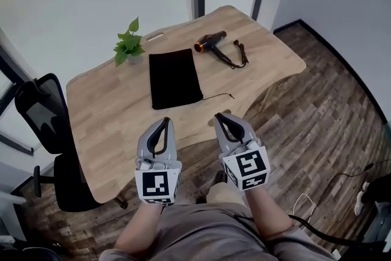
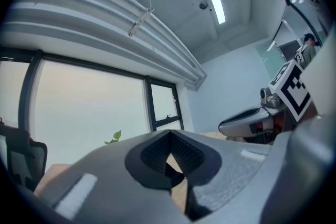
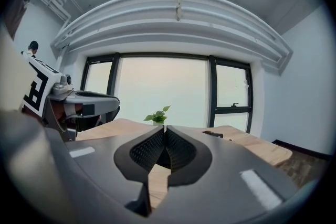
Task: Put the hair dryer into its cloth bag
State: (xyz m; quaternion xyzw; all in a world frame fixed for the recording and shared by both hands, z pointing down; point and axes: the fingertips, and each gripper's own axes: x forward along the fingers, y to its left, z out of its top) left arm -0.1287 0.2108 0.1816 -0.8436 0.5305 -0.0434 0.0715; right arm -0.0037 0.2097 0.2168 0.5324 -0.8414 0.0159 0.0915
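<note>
Both grippers are hovering over the near edge of the tabletop (image 1: 110,107), well apart from everything on it. The left gripper (image 1: 165,122) is keeping its jaws pressed together with nothing between them, and the right gripper (image 1: 218,117) is doing the same.

The hair dryer (image 1: 213,44) is lying at the far side of the tabletop, at about 12 o'clock from the right gripper and about 1 o'clock from the left, so the right gripper is sitting nearer to it. Its barrel is pointing toward 10 o'clock, and its handle and cord (image 1: 239,52) are trailing toward 4 o'clock.

The cloth bag (image 1: 175,78) is lying flat between the grippers and the dryer, its long axis running 12 to 6. Its drawstring (image 1: 219,96) is trailing from the near corner toward 3 o'clock, so the mouth is probably facing the person. A potted plant (image 1: 129,46) is standing just beside the bag's far left corner.
</note>
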